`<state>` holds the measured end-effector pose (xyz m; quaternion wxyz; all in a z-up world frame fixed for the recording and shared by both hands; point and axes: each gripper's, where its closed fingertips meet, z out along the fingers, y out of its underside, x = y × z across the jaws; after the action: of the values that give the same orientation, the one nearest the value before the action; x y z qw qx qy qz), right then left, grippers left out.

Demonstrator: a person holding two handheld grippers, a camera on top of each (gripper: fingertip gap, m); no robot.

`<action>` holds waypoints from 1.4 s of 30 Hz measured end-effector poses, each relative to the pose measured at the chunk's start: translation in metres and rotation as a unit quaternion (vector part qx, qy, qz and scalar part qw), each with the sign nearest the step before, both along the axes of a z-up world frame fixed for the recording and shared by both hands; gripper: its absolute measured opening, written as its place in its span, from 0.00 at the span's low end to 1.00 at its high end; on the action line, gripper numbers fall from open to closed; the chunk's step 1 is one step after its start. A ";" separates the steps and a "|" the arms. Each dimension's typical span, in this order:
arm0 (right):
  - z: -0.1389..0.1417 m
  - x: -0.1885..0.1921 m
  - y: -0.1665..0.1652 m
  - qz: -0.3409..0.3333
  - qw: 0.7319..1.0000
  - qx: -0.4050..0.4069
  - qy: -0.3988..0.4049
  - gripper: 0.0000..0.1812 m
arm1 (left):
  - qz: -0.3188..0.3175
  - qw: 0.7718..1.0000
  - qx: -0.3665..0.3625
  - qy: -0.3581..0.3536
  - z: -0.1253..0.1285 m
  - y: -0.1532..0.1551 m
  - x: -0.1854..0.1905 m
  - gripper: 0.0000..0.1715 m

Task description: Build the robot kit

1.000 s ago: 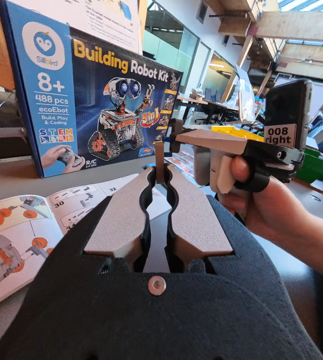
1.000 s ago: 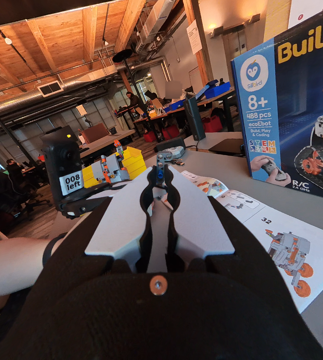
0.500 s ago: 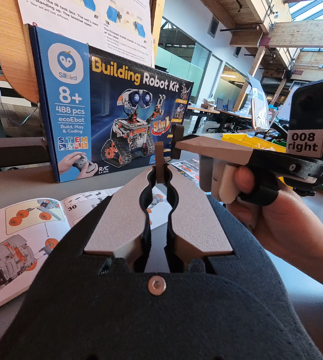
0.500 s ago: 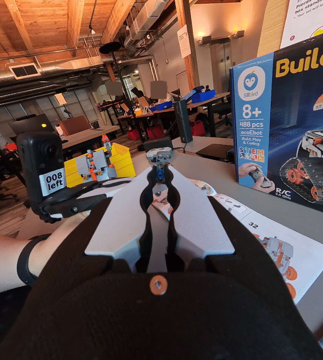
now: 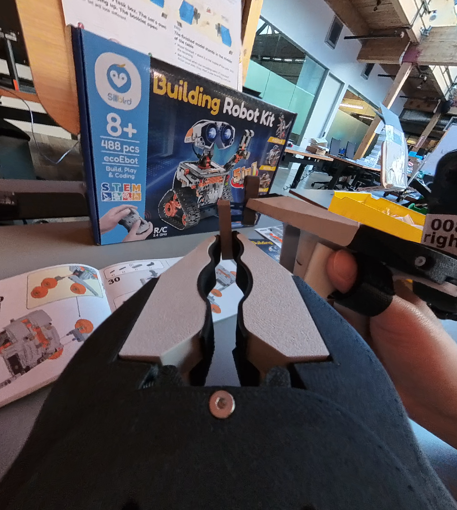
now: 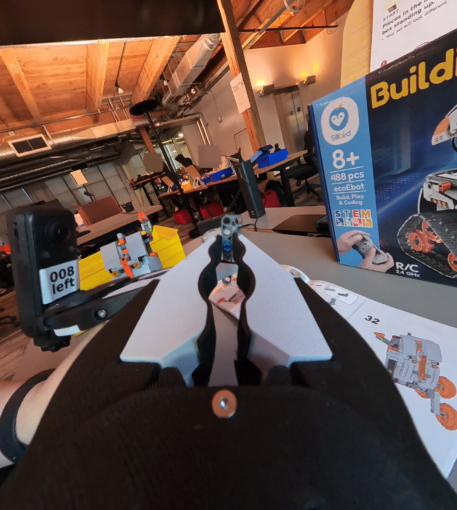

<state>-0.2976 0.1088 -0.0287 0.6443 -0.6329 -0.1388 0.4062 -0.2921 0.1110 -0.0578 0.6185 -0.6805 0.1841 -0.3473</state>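
My left gripper (image 5: pixel 226 242) is shut on a thin dark beam (image 5: pixel 225 220) that stands upright between its tips, above the grey table (image 5: pixel 29 248). My right gripper (image 6: pixel 228 244) is shut on a small grey beam with a blue pin (image 6: pixel 230 231). In the left wrist view the right gripper (image 5: pixel 249 207) reaches in from the right in a person's hand (image 5: pixel 415 345). Its piece (image 5: pixel 250 193) stands just right of my beam, close beside it. Whether the two pieces touch I cannot tell. The left gripper's camera body (image 6: pixel 42 262) shows at the left.
A blue robot kit box (image 5: pixel 194 138) stands upright at the back, also in the right wrist view (image 6: pixel 415 179). An open instruction booklet (image 5: pixel 42 303) lies under the grippers. Yellow bins (image 6: pixel 166 245) and a partly built model (image 6: pixel 131 254) stand at the left. Both grippers' tips are close together, under 4 cm apart. Both grippers' tips are roughly 20 cm from the partly built model (image 6: pixel 131 254).
Both grippers stay shut on their pieces, held close together. The left wrist view has swung left, so the box sits further right. The left gripper's camera looks nearer in the right wrist view.
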 end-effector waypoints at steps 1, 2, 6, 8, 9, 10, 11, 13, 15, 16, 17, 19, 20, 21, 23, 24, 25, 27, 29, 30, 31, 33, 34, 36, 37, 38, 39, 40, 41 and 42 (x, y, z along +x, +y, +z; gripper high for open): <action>-0.001 -0.001 0.001 -0.001 1.000 0.000 -0.004 0.04 | -0.001 1.000 -0.003 -0.002 -0.001 0.001 0.000 0.03; -0.002 -0.001 0.001 -0.001 1.000 0.004 -0.007 0.04 | -0.001 1.000 -0.003 -0.002 -0.002 0.001 -0.001 0.03; -0.006 -0.002 0.003 0.004 1.000 -0.002 -0.019 0.04 | 0.003 1.000 -0.008 0.013 -0.007 0.003 -0.001 0.03; -0.009 -0.003 0.004 0.017 1.000 -0.014 -0.021 0.04 | 0.011 0.999 -0.003 0.030 -0.009 0.004 -0.003 0.03; -0.011 -0.003 0.004 0.025 0.999 -0.024 -0.016 0.04 | 0.015 0.999 -0.001 0.038 -0.010 0.005 -0.003 0.03; -0.012 -0.003 0.005 0.031 0.999 -0.033 -0.009 0.04 | 0.017 0.999 0.001 0.046 -0.011 0.005 -0.003 0.03; -0.013 -0.003 0.005 0.039 0.998 -0.041 -0.003 0.04 | 0.019 0.998 0.006 0.053 -0.011 0.005 -0.003 0.03; -0.016 -0.006 0.005 0.056 0.997 -0.055 -0.009 0.04 | 0.018 0.997 0.021 0.068 -0.009 0.003 -0.001 0.03; -0.019 -0.007 0.004 0.065 0.996 -0.063 -0.015 0.03 | 0.021 0.996 0.031 0.087 -0.009 0.003 0.000 0.03; -0.017 -0.007 0.003 0.068 0.996 -0.063 -0.012 0.03 | 0.017 0.996 0.033 0.083 -0.007 0.002 0.000 0.03; -0.017 -0.007 0.003 0.074 0.995 -0.070 -0.013 0.03 | 0.015 0.996 0.029 0.080 -0.008 0.002 0.000 0.03; -0.019 -0.007 0.003 0.085 0.993 -0.081 -0.011 0.03 | 0.009 0.996 0.024 0.083 -0.010 0.001 -0.001 0.03; -0.021 -0.007 0.004 0.088 0.992 -0.087 -0.015 0.03 | 0.009 0.996 0.022 0.090 -0.013 0.002 -0.001 0.03; -0.025 -0.007 0.005 0.093 0.991 -0.097 -0.022 0.04 | 0.008 0.995 0.019 0.099 -0.016 0.002 -0.001 0.03; -0.030 -0.008 0.003 0.118 0.985 -0.124 -0.031 0.04 | -0.001 0.993 0.018 0.112 -0.020 0.002 -0.001 0.03; -0.033 -0.007 0.001 0.134 0.981 -0.138 -0.037 0.04 | -0.008 0.992 0.020 0.125 -0.023 0.000 0.000 0.03; -0.034 -0.005 -0.001 0.148 0.977 -0.147 -0.043 0.04 | -0.013 0.990 0.026 0.139 -0.024 -0.002 0.000 0.03; -0.043 0.004 -0.008 0.175 0.965 -0.177 -0.080 0.04 | -0.015 0.985 0.027 0.168 -0.029 -0.003 -0.002 0.03; -0.072 0.021 -0.017 0.198 0.936 -0.228 -0.182 0.04 | -0.018 0.984 0.011 0.179 -0.035 -0.002 -0.006 0.03; -0.090 0.034 -0.017 0.188 0.921 -0.236 -0.247 0.04 | -0.021 0.984 0.001 0.177 -0.036 -0.002 -0.008 0.03; -0.104 0.048 -0.013 0.169 0.909 -0.231 -0.302 0.04 | -0.024 0.983 -0.008 0.179 -0.038 -0.001 -0.009 0.03; -0.125 0.062 -0.011 0.159 0.889 -0.243 -0.355 0.04 | -0.028 0.981 -0.017 0.191 -0.043 -0.001 -0.010 0.03; -0.130 0.064 -0.011 0.160 0.883 -0.255 -0.359 0.04 | -0.033 0.979 -0.022 0.201 -0.047 -0.001 -0.010 0.03; -0.138 0.068 -0.018 0.164 0.860 -0.267 -0.403 0.04 | -0.042 0.974 -0.032 0.223 -0.056 -0.001 -0.008 0.03; -0.143 0.074 -0.022 0.156 0.837 -0.274 -0.447 0.04 | -0.047 0.971 -0.037 0.232 -0.060 -0.001 -0.007 0.03; -0.149 0.082 -0.028 0.147 0.810 -0.280 -0.494 0.04 | -0.054 0.968 -0.042 0.241 -0.064 -0.002 -0.005 0.03; -0.154 0.091 -0.035 0.141 0.778 -0.289 -0.540 0.04 | -0.061 0.964 -0.050 0.253 -0.069 -0.003 -0.004 0.03; -0.156 0.094 -0.041 0.140 0.760 -0.291 -0.564 0.04 | -0.065 0.962 -0.054 0.258 -0.071 -0.003 -0.003 0.03; -0.156 0.092 -0.047 0.146 0.755 -0.295 -0.567 0.04 | -0.071 0.962 -0.056 0.257 -0.072 -0.005 -0.001 0.03; -0.157 0.090 -0.051 0.152 0.750 -0.305 -0.567 0.04 | -0.076 0.961 -0.060 0.258 -0.073 -0.007 0.001 0.03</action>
<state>-0.2079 0.0575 -0.1856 0.1499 -0.8804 -0.4417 0.0856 -0.2912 0.1044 -0.1309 0.4799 -0.7669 0.3672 -0.2161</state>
